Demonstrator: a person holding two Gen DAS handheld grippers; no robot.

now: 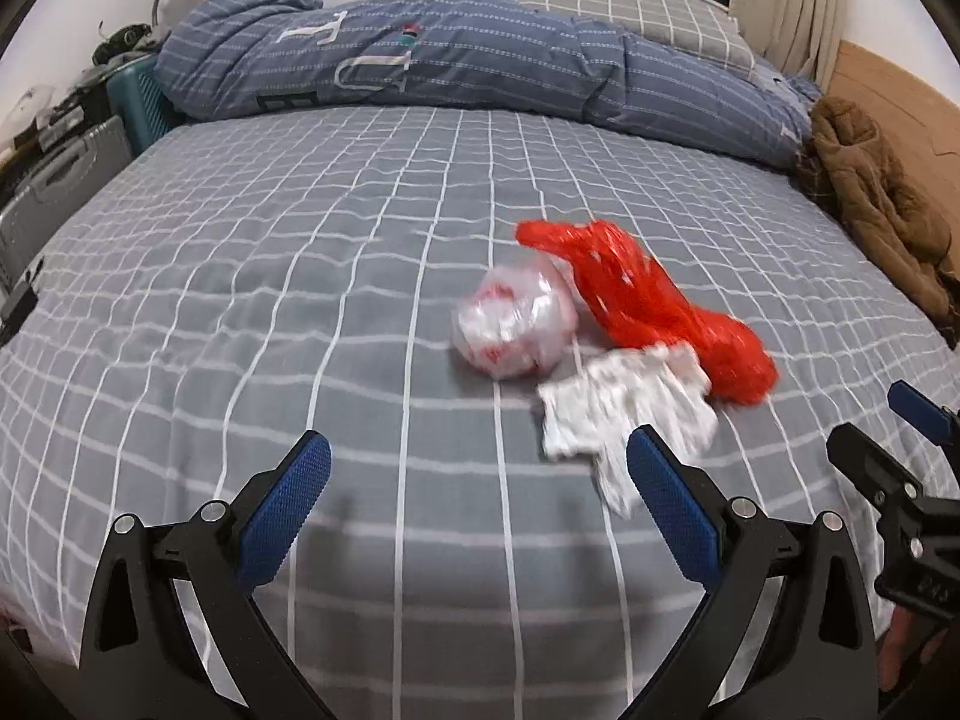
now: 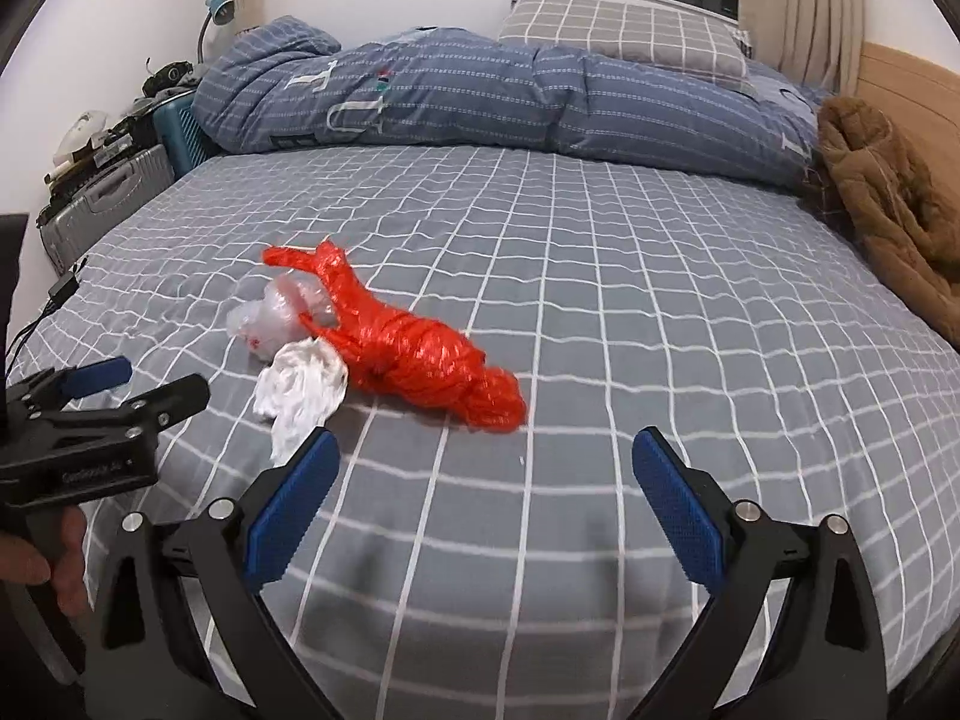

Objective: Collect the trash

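Note:
Three pieces of trash lie together on the grey checked bed sheet [image 1: 360, 240]: a twisted red plastic bag [image 1: 648, 306] [image 2: 420, 354], a crumpled clear plastic bag [image 1: 516, 324] [image 2: 270, 318] and a white crumpled tissue [image 1: 624, 408] [image 2: 300, 390]. My left gripper [image 1: 478, 450] [image 2: 167, 378] is open and empty, hovering just short of the tissue, whose edge sits behind its right finger. My right gripper [image 2: 486, 447] [image 1: 888, 426] is also open and empty, with the red bag's end slightly beyond its jaws.
A rolled blue striped duvet [image 1: 420, 54] and a checked pillow [image 1: 630, 6] lie along the far side. A brown jacket [image 1: 870, 198] is heaped by the wooden headboard [image 1: 888, 84] on the right. Suitcases [image 1: 60, 180] stand past the left edge. A hand [image 2: 60, 564] holds the left gripper.

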